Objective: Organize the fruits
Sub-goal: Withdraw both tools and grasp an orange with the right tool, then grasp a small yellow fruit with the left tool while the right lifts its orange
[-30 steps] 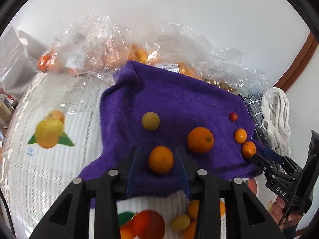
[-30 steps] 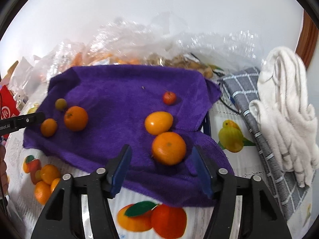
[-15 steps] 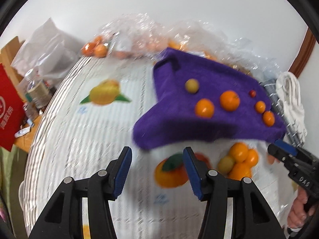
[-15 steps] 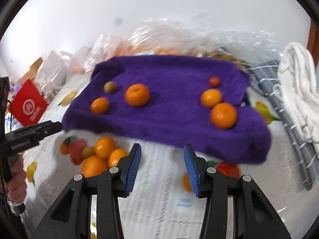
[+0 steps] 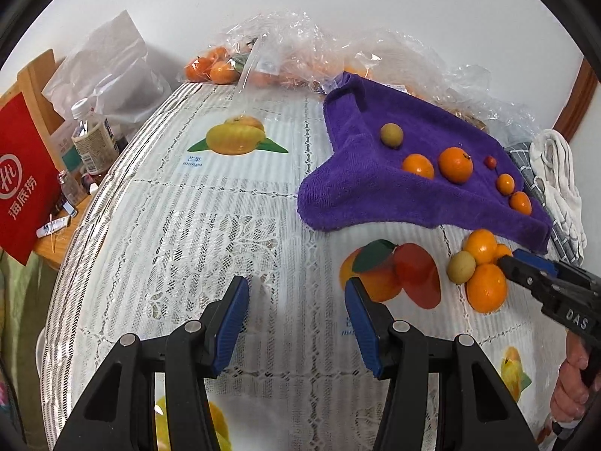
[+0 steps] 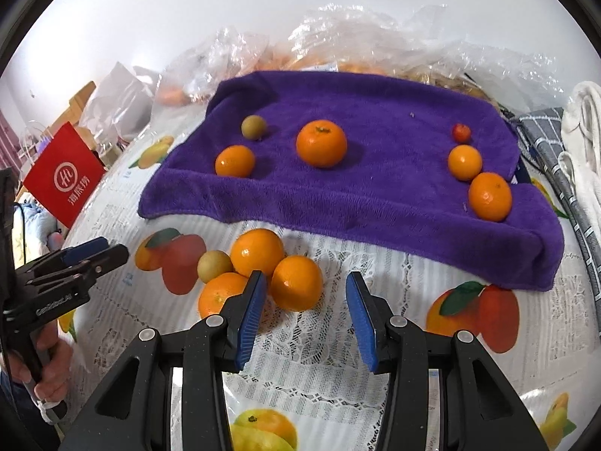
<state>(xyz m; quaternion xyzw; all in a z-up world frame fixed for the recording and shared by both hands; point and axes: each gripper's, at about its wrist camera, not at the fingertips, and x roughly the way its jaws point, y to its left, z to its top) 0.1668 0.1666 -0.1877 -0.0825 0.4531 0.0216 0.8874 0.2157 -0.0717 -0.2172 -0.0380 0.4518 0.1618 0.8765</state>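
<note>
A purple towel [image 6: 375, 195] [image 5: 360, 195] lies on the table with several fruits on it: oranges [image 6: 321, 143], a greenish-yellow fruit [image 6: 254, 126] and a small red one [image 6: 461, 132]. In front of it a loose pile of oranges [image 6: 296, 282] [image 5: 486, 287] and a greenish-yellow fruit [image 6: 214, 265] sits on the tablecloth. My right gripper [image 6: 304, 314] is open and empty, just in front of the pile's nearest orange. My left gripper [image 5: 296, 319] is open and empty over bare tablecloth, left of the pile.
Clear plastic bags [image 5: 300, 52] with more oranges lie behind the towel. A white cloth [image 5: 559, 173] on a grey checked cloth [image 6: 544, 131] lies at the right. A red paper bag [image 5: 22, 184], a bottle [image 5: 94, 139] and clutter stand beyond the table's left edge.
Both grippers have drawn back from the towel toward the table's front. The left let go of an orange on the towel. The right now faces the loose pile.
</note>
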